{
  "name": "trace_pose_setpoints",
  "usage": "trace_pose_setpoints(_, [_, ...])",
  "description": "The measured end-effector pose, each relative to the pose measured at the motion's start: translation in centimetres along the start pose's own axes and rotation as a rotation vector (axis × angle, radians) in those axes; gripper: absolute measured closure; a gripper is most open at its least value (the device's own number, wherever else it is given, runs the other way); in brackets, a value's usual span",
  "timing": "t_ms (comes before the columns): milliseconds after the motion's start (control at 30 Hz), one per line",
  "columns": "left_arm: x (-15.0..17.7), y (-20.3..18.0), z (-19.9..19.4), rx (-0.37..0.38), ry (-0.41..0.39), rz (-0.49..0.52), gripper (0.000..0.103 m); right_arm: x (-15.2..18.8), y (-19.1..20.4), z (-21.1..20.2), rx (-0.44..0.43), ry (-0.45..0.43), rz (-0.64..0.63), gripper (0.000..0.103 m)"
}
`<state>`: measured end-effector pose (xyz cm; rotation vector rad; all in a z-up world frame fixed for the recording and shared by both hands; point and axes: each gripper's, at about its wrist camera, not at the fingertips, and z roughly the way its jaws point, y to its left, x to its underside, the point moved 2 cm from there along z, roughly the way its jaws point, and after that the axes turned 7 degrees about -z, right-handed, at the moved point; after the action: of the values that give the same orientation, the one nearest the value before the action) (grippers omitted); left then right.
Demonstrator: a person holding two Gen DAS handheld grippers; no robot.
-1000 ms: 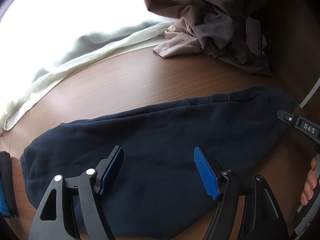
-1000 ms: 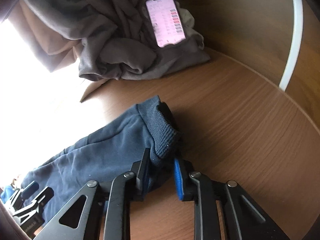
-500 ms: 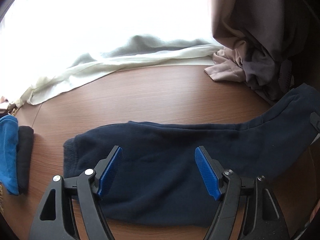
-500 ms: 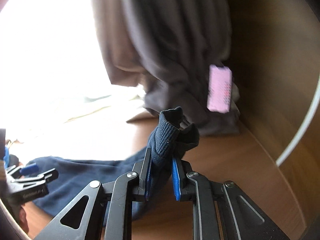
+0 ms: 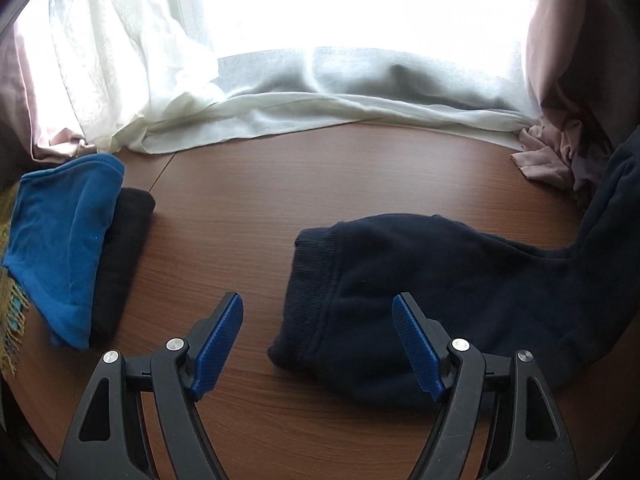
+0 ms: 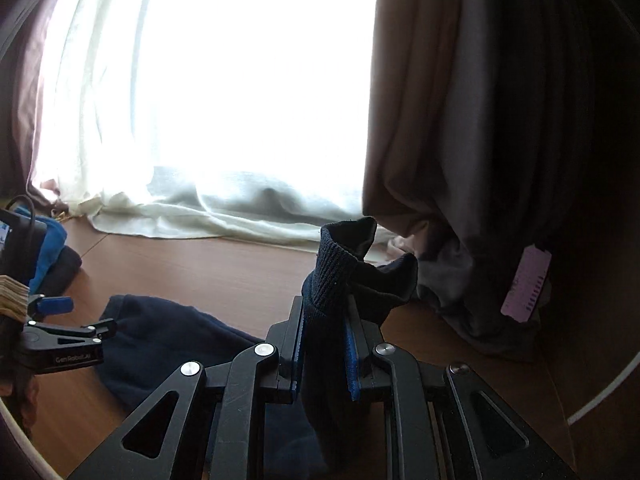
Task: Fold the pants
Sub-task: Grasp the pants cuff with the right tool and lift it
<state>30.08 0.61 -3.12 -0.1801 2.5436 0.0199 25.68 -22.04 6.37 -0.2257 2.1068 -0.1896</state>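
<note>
Now right tongs pinch the pants cuff.

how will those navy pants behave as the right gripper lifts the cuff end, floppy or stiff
Probably floppy: the navy pants bend sharply upward toward the lifted end while the rest lies flat on the table. The fleece looks thick, so likely heavyish and draggy. The ribbed cuff bunches in the right gripper, so slipping seems unlikely.
</note>
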Motion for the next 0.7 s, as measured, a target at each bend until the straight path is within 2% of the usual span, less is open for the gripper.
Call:
trace_pose_setpoints(200, [1.2,2.2,1.9,-0.017,0.053,-0.002,0.026,-1.5,4.5,-0.1,-0.046,-0.036,-0.095,0.085])
trace_pose_setpoints(367, [1.8,3.4,3.6,0.029,0.128,-0.015,0.026,-1.7,8.5,0.4,-0.094,-0.050,-0.163,0.085])
trace_pose_setpoints(467, [1.6,4.1,3.0,0.059,0.119,-0.010,0.026,-1.6,11.0,0.8,-0.125,-0.046,-0.203,0.085])
trace_pose_setpoints(567, [1.2,5.0,2.2,0.022,0.087,0.025,0.026,-1.1,13.0,1.0,-0.155,-0.039,-0.236,0.085])
trace_pose_setpoints(700, [0.9,7.1,2.4,0.011,0.082,0.005,0.026,-0.8,16.1,1.1,-0.211,-0.029,-0.281,0.085])
